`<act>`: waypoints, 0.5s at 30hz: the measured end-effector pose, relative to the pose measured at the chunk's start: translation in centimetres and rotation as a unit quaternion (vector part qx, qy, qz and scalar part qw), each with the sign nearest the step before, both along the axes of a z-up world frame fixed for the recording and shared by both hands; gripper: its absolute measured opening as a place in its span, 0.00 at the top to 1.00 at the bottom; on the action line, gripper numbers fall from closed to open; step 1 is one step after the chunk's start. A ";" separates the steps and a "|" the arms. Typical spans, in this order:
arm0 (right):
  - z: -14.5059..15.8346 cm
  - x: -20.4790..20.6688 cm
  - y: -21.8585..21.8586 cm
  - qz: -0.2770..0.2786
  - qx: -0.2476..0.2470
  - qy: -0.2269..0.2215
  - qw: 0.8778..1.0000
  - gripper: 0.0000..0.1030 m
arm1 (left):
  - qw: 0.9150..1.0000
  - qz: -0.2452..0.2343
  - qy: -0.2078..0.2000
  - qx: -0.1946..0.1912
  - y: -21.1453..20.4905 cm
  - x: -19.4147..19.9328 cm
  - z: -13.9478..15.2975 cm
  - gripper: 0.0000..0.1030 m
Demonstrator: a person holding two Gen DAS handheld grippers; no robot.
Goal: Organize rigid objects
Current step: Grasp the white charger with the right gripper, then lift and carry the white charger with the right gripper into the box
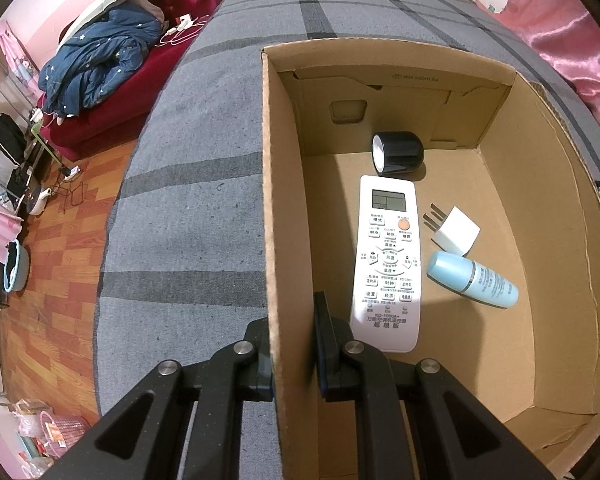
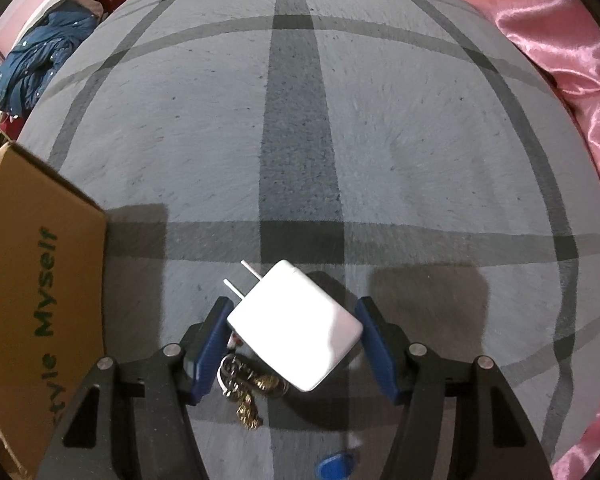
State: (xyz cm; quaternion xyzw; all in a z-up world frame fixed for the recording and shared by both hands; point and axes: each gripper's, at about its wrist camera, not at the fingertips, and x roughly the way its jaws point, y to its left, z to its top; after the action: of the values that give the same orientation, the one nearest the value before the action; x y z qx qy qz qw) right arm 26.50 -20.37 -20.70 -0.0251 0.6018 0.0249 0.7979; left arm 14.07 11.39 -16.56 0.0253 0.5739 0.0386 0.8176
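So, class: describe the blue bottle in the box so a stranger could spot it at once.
Find the open cardboard box on the grey checked cloth. On its floor, right of the long white remote, lies the pale blue bottle, the only blue, cylindrical item there.

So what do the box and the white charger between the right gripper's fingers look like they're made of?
Box: brown corrugated cardboard, matte; raw cut rims and folded flaps show it. White charger: probably hard plastic, smooth and slightly glossy, with rounded molded corners and two metal-looking prongs.
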 end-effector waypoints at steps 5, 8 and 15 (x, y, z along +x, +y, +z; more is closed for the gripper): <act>1.7 -0.7 0.4 0.002 -0.003 -0.003 1.000 0.35 | 1.000 0.001 0.002 -0.004 0.1 0.1 0.0 0.87; 2.6 -1.5 0.6 0.008 -0.009 -0.003 1.000 0.35 | 1.000 0.001 0.000 -0.004 0.1 0.0 0.1 0.87; 4.6 -3.3 0.7 0.020 -0.018 -0.008 1.000 0.35 | 1.000 0.001 0.003 -0.003 0.0 0.1 0.0 0.87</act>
State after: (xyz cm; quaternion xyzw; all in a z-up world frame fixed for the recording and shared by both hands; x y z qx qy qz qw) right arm 23.20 -19.65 -16.11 -0.0516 0.5950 0.0302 0.8015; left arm 14.19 11.34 -16.53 0.0228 0.5763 0.0378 0.8161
